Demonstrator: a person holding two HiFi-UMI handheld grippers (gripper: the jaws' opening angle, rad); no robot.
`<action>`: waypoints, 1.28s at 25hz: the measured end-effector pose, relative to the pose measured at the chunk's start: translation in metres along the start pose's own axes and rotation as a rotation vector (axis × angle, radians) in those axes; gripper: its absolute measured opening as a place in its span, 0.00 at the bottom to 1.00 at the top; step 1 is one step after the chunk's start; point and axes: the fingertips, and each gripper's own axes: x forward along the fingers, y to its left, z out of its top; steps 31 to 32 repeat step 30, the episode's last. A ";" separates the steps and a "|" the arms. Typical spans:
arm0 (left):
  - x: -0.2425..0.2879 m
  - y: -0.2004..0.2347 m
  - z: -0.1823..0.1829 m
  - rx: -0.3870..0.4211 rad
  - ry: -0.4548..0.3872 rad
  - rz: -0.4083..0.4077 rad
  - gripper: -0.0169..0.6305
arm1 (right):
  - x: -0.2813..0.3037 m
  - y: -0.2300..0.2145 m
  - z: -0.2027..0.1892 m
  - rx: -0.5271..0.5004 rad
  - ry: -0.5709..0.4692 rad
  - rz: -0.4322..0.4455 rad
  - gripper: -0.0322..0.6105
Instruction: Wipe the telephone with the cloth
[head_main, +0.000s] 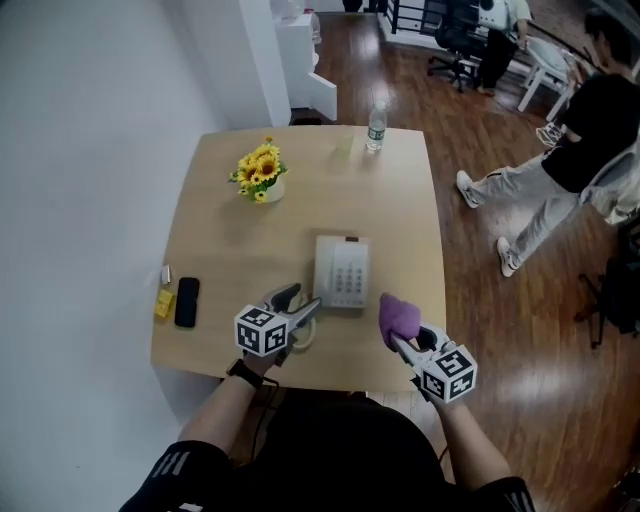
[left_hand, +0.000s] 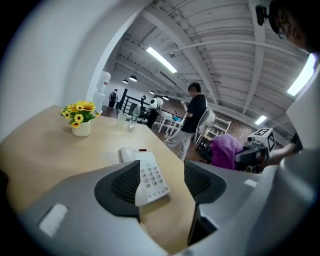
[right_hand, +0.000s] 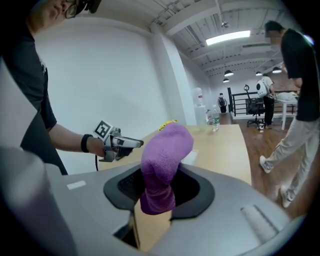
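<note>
While my right fingers (right_hand: 192, 187) clamped the cloth (right_hand: 162, 165), my left fingers (left_hand: 120, 185) gaped at the telephone (head_main: 342, 272), lengthwise away from me, flowers (head_main: 259, 170) beyond.

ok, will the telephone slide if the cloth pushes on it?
Probably: the telephone looks like light plastic lying flat on the smooth table, so it may skid. Low and wide, it's unlikely to tip. The left gripper, jaws open, isn't clamping it.

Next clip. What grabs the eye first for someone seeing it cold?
The purple cloth, clamped upright in the right tool at the near edge of the table, stands out most. Just left of it sits the white telephone, with the open left tool at its near-left corner. A pot of yellow flowers brightens the far side.
</note>
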 end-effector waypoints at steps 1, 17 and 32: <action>-0.009 -0.009 0.001 -0.020 -0.017 -0.016 0.45 | -0.004 0.002 0.004 0.010 -0.016 0.013 0.27; -0.103 -0.088 -0.022 0.051 -0.125 -0.008 0.44 | -0.042 0.060 0.004 -0.034 -0.105 0.139 0.27; -0.125 -0.086 -0.025 0.083 -0.097 -0.072 0.44 | -0.032 0.081 0.009 0.004 -0.126 0.099 0.27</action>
